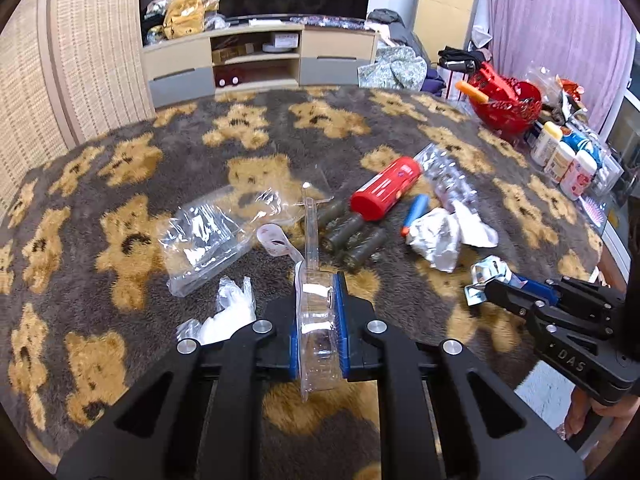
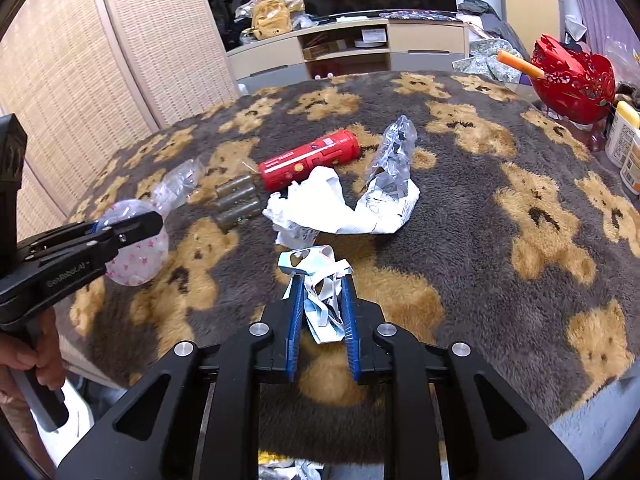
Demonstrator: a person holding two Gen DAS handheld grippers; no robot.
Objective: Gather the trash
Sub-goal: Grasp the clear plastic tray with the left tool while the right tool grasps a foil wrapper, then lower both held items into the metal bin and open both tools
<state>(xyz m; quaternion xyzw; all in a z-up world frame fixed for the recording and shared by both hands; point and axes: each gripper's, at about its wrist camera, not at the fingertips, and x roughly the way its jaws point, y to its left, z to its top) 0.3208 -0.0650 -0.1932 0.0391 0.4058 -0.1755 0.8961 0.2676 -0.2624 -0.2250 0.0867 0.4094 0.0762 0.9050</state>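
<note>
My left gripper [image 1: 318,280] is shut on a clear plastic blister pack [image 1: 316,312], held edge-on above the bear-patterned blanket; it also shows at the left of the right wrist view [image 2: 132,224]. My right gripper [image 2: 320,284] is shut on a crumpled face mask wrapper [image 2: 322,304]; it shows at the right of the left wrist view [image 1: 486,290]. On the blanket lie a red cylinder [image 1: 386,190], crumpled white paper [image 1: 436,240], dark green tubes [image 1: 352,236], a clear zip bag [image 1: 208,240], a white plastic wad [image 1: 230,314] and a blue tube [image 1: 416,214].
A red lattice basket [image 1: 506,102] with an orange stick and several white bottles [image 1: 564,158] stand at the right edge. A TV cabinet [image 1: 260,60] lies beyond the table. A wicker screen [image 1: 60,80] stands at left. Crinkled clear plastic [image 2: 394,148] lies behind the paper.
</note>
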